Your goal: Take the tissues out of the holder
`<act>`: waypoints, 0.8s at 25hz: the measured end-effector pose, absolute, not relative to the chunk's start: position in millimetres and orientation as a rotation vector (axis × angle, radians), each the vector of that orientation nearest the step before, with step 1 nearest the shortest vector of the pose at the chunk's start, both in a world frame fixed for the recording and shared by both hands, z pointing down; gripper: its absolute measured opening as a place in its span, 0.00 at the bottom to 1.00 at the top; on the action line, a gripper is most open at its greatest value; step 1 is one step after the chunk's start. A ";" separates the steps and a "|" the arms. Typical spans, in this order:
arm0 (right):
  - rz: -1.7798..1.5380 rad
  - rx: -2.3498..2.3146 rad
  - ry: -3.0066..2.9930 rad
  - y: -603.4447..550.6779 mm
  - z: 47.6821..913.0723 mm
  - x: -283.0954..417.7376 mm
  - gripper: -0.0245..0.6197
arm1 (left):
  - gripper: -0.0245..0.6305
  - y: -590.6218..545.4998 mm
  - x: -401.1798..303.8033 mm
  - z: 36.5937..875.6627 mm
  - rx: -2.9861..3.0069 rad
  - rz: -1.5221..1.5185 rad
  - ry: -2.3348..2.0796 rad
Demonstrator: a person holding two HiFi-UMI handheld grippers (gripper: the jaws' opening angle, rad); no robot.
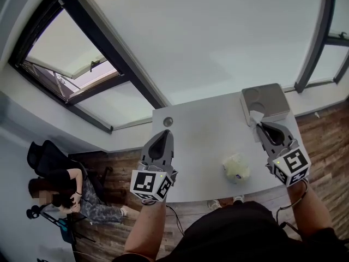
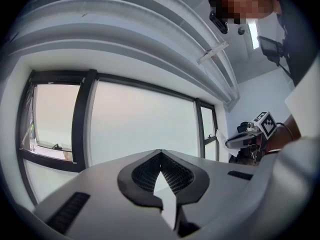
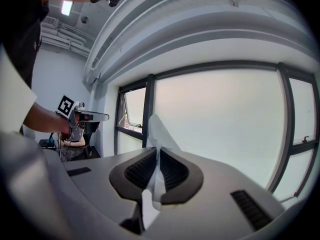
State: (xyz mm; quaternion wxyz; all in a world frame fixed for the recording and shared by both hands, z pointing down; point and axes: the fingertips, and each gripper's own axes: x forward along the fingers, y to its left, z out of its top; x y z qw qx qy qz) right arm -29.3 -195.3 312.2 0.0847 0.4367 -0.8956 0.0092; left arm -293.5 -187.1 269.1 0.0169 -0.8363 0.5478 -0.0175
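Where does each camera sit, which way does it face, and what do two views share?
Head view: on the person's head, looking steeply down at the table, tissue holder, forearms, left gripper and right gripper.
Left gripper view: on that gripper, along its closed jaws toward windows; right gripper at right.
Right gripper view: along jaws clamping a tissue, toward windows; left gripper at left.
Shared: each gripper view catches the other gripper.

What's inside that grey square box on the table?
The grey square tissue holder has a closed top, so its inside is hidden. Only one white tissue shows at its near edge, pinched in the right gripper; whether it has cleared the holder is unclear.
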 end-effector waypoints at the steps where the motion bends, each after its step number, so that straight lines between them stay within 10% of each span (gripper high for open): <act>1: 0.019 1.311 -2.677 -195.6 306.7 -28.7 0.08 | 0.04 -187.1 -293.9 264.8 -2.594 -0.049 1.701; 20: -0.043 1.381 -2.706 -198.8 272.9 -19.1 0.06 | 0.04 -183.0 -297.0 240.9 -2.562 0.000 1.699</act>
